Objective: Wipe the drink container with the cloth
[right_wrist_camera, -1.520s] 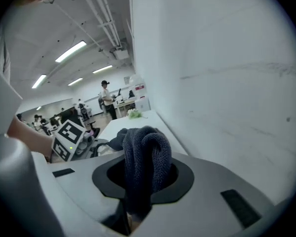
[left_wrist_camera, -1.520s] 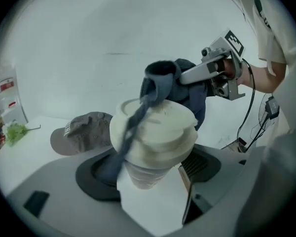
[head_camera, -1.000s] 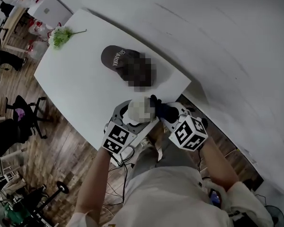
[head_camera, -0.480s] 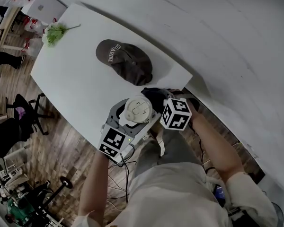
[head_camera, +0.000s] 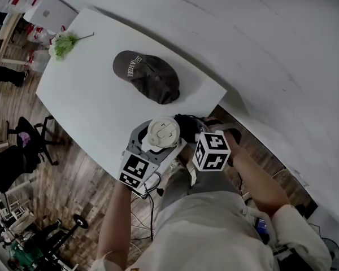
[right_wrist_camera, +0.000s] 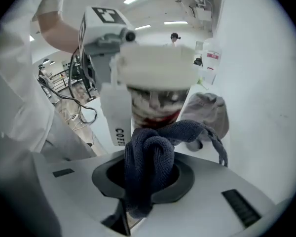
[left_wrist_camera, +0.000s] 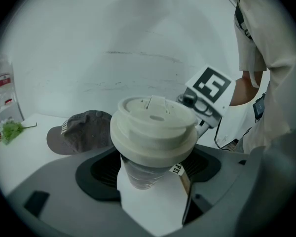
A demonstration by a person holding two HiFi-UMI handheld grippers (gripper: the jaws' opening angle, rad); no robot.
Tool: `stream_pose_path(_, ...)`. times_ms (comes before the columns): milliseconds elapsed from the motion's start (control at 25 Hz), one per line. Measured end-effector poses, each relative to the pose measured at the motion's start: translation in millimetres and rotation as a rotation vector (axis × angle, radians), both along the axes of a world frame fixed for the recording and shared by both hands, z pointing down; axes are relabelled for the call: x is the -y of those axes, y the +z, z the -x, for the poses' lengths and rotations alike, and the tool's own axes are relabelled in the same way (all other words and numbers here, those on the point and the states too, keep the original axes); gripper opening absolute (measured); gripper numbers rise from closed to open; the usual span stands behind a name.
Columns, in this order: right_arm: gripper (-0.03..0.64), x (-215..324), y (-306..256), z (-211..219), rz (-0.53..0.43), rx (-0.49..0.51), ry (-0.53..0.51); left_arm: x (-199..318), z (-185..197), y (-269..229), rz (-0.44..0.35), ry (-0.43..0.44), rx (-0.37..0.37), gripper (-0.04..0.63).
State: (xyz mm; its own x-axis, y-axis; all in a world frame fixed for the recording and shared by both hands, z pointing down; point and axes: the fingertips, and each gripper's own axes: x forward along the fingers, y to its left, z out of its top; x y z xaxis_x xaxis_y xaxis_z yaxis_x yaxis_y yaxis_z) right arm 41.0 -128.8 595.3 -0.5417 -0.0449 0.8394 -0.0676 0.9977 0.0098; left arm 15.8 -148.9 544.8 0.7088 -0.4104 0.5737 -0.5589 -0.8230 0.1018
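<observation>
Head view: right gripper point(head_camera: 195, 130), clamping the cloth point(head_camera: 186, 123), has slid nearer (a wiping stroke) against the drink container point(head_camera: 164, 132), which the left gripper point(head_camera: 160, 142) grips.

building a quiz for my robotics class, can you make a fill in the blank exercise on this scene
The left gripper is shut on the drink container, which has its ____ on. The right gripper is shut on a dark ____. On the white table lies a dark baseball ____.
Missing words: lid; cloth; cap.
</observation>
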Motion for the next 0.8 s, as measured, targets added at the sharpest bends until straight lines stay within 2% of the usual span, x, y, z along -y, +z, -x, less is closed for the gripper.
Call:
stream_pose_path(120,0.107,14,-37,-3,-0.121,-0.017,-0.056,0,0,1,0.003,0.004,0.001,0.394)
stream_pose_path(240,0.107,31,-55,-5,-0.293,-0.103,-0.180,0,0,1,0.006,0.005,0.000,0.394)
stream_pose_path(320,0.110,40,-54,-2,-0.341,-0.133,-0.233,1,-2,0,0.008,0.000,-0.002,0.394)
stream_pose_path(440,0.110,52,-38,7,-0.326,-0.130,-0.248,1,-2,-1,0.007,-0.005,-0.005,0.394)
stream_pose_path(600,0.110,60,-1,14,-0.331,-0.192,-0.320,1,-2,1,0.008,-0.006,-0.009,0.394)
stream_pose_path(800,0.110,44,43,6,-0.250,-0.242,-0.349,1,-1,1,0.007,-0.011,-0.019,0.394)
